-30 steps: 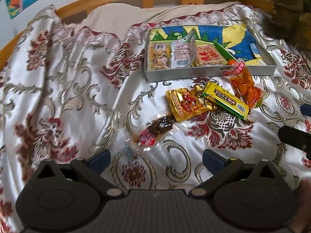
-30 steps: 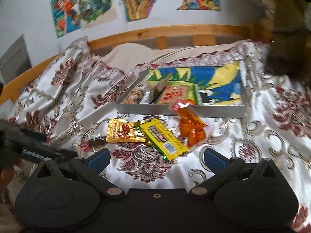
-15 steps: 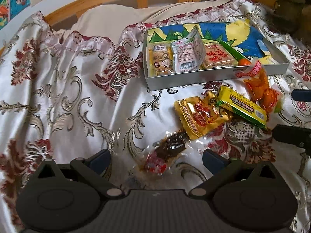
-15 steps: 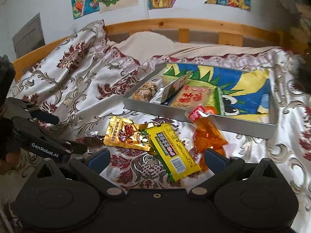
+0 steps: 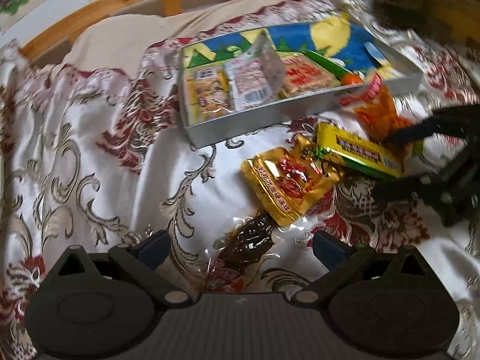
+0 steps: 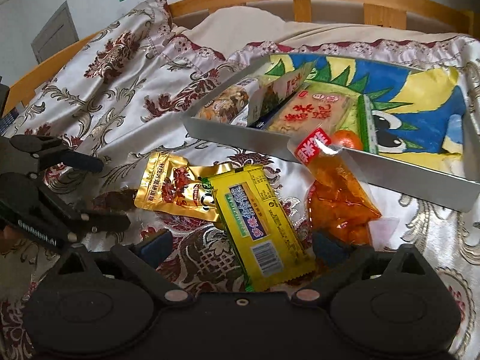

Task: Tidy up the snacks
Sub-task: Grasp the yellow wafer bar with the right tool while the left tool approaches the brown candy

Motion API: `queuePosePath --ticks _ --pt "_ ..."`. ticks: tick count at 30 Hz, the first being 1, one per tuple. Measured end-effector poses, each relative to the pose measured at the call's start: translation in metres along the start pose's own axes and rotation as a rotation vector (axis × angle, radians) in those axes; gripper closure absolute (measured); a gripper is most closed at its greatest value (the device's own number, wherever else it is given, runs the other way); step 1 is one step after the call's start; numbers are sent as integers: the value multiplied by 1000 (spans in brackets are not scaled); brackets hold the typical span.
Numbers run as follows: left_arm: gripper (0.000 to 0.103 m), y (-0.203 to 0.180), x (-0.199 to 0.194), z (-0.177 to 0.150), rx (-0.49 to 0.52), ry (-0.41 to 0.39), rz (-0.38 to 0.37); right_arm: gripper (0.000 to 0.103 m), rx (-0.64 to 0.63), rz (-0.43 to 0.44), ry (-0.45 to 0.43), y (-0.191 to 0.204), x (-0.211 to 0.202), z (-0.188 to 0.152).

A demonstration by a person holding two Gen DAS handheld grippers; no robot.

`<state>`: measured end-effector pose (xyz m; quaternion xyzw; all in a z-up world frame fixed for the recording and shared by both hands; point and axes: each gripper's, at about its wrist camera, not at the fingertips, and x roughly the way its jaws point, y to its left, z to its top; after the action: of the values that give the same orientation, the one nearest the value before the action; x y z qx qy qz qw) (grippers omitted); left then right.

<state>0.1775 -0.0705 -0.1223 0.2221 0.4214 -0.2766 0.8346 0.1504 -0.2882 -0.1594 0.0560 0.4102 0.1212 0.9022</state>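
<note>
The grey tray [image 5: 270, 120] sits on the patterned bedspread [image 5: 90, 150] and serves as the landmark. Inside it, at its left end, lie three flat packets. The left wrist view shows the barcode back of the middle packet [image 5: 249, 88], a face the right wrist view hides; the right wrist view instead shows the red lettering on the rice-cracker packet [image 6: 309, 111] and a small orange ball [image 6: 348, 141] by the tray's front wall.

In front of the tray, the orange pouch [image 6: 339, 201] leans against that wall, with the yellow bar [image 6: 261, 222] beside it and the gold packet [image 6: 174, 189] further left, the bar overlapping it. Furthest from the tray lies a dark clear-wrapped snack [image 5: 252, 240], plain in the left view, barely seen in the right.

The left gripper [image 5: 240, 246] is spread wide over the dark snack, pads not touching it. The right gripper [image 6: 240, 246] straddles the yellow bar, its jaws beginning to close, pads apart from the wrapper
</note>
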Motion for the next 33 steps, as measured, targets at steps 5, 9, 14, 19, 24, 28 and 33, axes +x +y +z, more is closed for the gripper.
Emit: queuePosePath --ticks 5,9,14,19,24,28,33 --pt "2 2 12 2 11 13 -7 12 -25 -5 16 -2 14 -1" --pt "9 19 22 5 -73 35 -89 27 -40 -64 36 4 18 -1" --pt "20 20 21 5 -53 39 -111 51 -48 -64 78 11 17 0" --pt "32 13 14 3 -34 66 -122 52 -63 -68 114 21 12 -1" --pt "36 1 3 0 -27 94 -104 52 -33 -76 163 26 -2 -7" --pt "36 -5 -9 -1 -31 87 -124 52 -11 -66 195 28 -13 -13" --pt "32 -17 -5 -2 43 83 -53 51 -50 -90 187 35 -9 -18"
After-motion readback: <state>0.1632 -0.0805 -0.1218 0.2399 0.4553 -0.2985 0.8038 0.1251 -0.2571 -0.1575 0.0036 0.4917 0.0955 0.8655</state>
